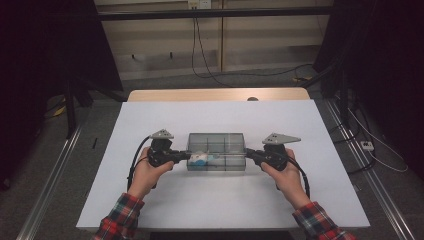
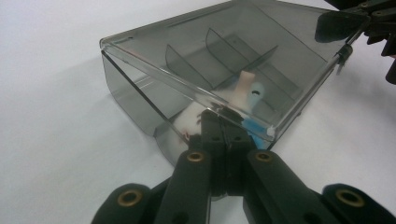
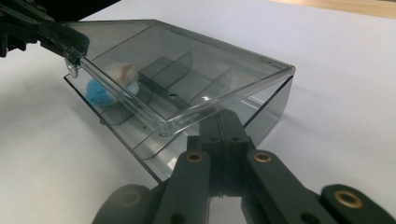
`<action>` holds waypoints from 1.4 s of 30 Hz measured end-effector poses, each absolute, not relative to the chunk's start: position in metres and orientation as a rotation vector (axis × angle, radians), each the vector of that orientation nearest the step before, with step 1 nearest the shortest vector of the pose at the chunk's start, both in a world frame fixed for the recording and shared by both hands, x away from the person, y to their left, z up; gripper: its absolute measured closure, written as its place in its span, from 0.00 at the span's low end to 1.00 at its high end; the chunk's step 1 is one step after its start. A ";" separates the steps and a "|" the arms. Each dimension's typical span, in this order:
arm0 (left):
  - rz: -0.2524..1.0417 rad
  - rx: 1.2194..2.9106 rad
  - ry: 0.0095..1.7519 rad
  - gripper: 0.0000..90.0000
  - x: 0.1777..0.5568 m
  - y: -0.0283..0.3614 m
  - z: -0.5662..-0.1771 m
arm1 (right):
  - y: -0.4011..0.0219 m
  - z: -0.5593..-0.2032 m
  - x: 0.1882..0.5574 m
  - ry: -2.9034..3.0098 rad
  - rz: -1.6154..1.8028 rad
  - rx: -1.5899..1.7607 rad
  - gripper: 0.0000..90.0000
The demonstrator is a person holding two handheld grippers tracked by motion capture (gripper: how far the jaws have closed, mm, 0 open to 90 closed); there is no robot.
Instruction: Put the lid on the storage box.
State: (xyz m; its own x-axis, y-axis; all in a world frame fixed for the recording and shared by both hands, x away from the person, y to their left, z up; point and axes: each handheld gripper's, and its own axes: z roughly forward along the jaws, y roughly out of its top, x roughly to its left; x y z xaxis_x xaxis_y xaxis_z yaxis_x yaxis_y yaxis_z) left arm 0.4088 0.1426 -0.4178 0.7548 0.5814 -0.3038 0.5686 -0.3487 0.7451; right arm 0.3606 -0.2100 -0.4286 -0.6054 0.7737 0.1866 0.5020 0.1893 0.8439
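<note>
A smoky clear plastic compartment box (image 1: 216, 150) sits mid-table with its lid (image 2: 224, 51) tilted up along the near edge. My left gripper (image 1: 187, 156) comes in from the box's left end, its jaws shut on the lid's near corner (image 2: 219, 116). My right gripper (image 1: 248, 152) mirrors it at the right end, jaws shut on the lid's edge (image 3: 223, 116). In the left gripper view the right gripper (image 2: 343, 25) pinches the far corner. In the right gripper view the left gripper (image 3: 65, 39) does the same. Blue and white fluffy pieces (image 3: 98, 91) lie in the left-end compartment (image 2: 252, 91).
The box rests on a white table sheet (image 1: 220, 200), with bare sheet on every side. A wooden table edge (image 1: 215, 94) runs along the far end. Cables (image 1: 200, 60) hang and trail on the floor beyond. Dark curtains stand at both sides.
</note>
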 end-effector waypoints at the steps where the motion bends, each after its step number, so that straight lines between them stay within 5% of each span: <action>1: 0.015 2.030 0.866 1.00 0.408 0.143 -0.418 | -0.210 -0.429 0.360 2.187 1.379 1.212 1.00; 42: -0.003 2.034 0.848 1.00 0.393 0.146 -0.422 | -0.212 -0.435 0.341 2.196 1.432 1.196 0.99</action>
State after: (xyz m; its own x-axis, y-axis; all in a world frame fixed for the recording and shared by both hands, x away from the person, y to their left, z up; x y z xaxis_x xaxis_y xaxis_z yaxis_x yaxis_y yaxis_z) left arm 0.3935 0.1456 -0.4225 0.7643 0.5643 -0.3123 0.5663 -0.3555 0.7436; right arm 0.3414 -0.2125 -0.4350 -0.6275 0.7498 0.2099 0.4942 0.1753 0.8515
